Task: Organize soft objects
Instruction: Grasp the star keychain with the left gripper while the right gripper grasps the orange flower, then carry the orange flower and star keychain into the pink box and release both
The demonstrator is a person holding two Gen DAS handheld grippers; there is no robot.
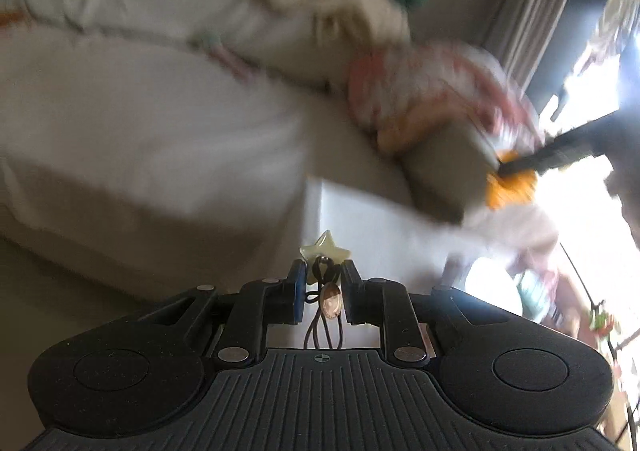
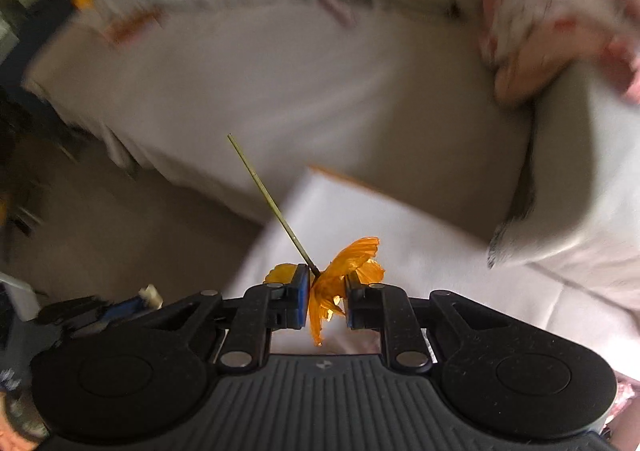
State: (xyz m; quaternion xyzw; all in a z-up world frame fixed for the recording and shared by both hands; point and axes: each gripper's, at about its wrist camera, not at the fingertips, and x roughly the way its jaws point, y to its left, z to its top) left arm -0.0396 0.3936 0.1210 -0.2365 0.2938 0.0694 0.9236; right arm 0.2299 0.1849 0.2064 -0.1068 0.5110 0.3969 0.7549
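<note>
Blurred grey sofa (image 1: 120, 123), cushions (image 1: 432, 91) piled at far end; left tool (image 1: 324, 287) clamps star hair tie (image 1: 325, 251), right tool (image 2: 326, 289) clamps orange flower (image 2: 344, 267); both mid-carry, placing left

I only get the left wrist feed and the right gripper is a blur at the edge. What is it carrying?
Observer: The right gripper is shut on an orange flower.
Operator: Just the bloom?
Observer: No, a thin green stem sticks up and away from the fingers.
Operator: What lies ahead of it?
Observer: A white sheet by the pale sofa.
</note>
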